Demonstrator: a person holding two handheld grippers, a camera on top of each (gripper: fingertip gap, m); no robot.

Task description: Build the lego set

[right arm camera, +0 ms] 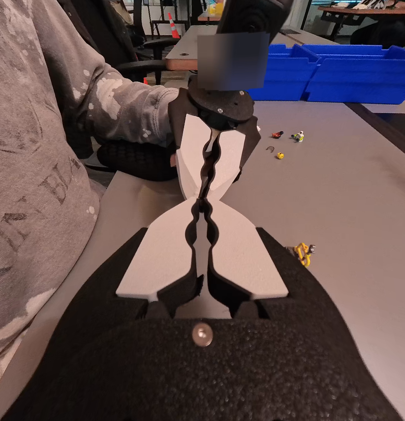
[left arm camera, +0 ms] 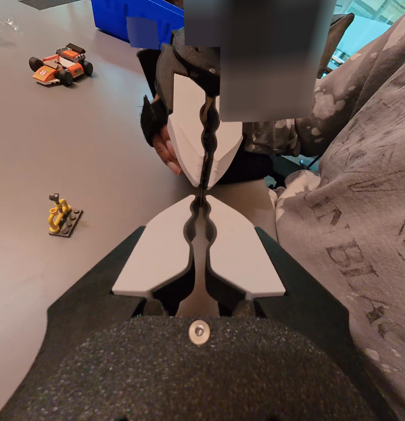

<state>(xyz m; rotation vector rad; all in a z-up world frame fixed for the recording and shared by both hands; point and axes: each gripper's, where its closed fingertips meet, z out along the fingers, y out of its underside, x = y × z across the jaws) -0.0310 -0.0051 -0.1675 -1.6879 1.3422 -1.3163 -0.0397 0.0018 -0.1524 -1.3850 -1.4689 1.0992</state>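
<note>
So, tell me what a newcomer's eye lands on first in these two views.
The two grippers meeting tip to tip over the table: the left gripper and the right gripper pinch one thin dark piece between them. Next, the orange race car at the far left of the grey table, and the yellow-and-black small build nearer. Blue bins line the far edge.

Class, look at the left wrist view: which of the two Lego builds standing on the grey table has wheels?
The orange racing car, farther up the table by the blue bin. The nearer build, a black plate with a yellow frame, has no wheels.
</note>
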